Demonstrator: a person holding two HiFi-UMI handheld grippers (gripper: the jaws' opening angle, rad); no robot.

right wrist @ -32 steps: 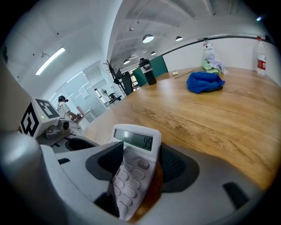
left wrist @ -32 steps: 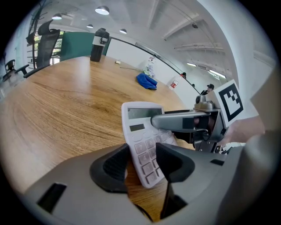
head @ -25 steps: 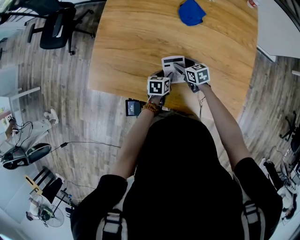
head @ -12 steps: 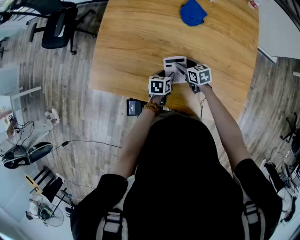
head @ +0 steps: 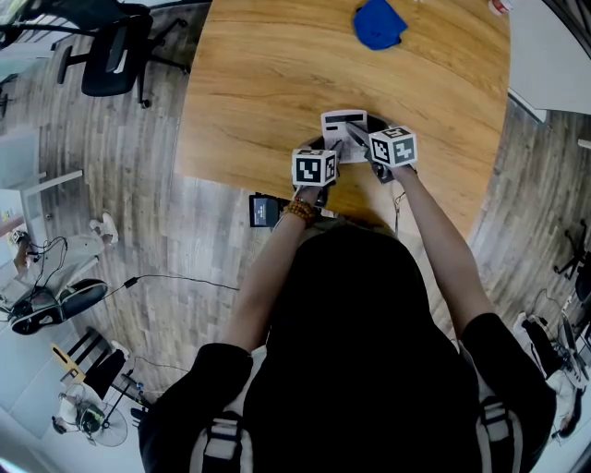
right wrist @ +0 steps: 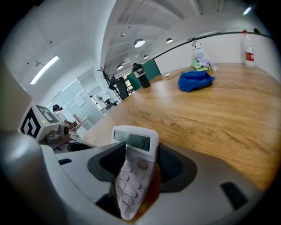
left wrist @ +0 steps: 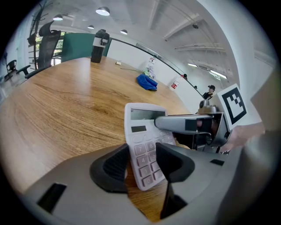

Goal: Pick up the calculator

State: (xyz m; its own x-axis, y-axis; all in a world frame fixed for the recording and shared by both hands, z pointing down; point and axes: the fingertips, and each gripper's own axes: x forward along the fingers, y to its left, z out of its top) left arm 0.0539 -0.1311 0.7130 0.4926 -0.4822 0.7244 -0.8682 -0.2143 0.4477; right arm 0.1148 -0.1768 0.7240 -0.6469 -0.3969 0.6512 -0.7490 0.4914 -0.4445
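Calculator tilted above wooden table, left gripper at its 7 o'clock clamping keypad end, right gripper at 4 o'clock, jaws just closing, pinching display end.

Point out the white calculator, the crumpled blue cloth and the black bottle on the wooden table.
white calculator (left wrist: 143, 158), left gripper view, on its keypad.
crumpled blue cloth (head: 377, 25), head view, on its middle.
black bottle (left wrist: 99, 48), left gripper view, on its body.

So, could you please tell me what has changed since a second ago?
The fingers of the right gripper have just been closing on the calculator between them. The left gripper, also astride the calculator, and the blue cloth stayed put.
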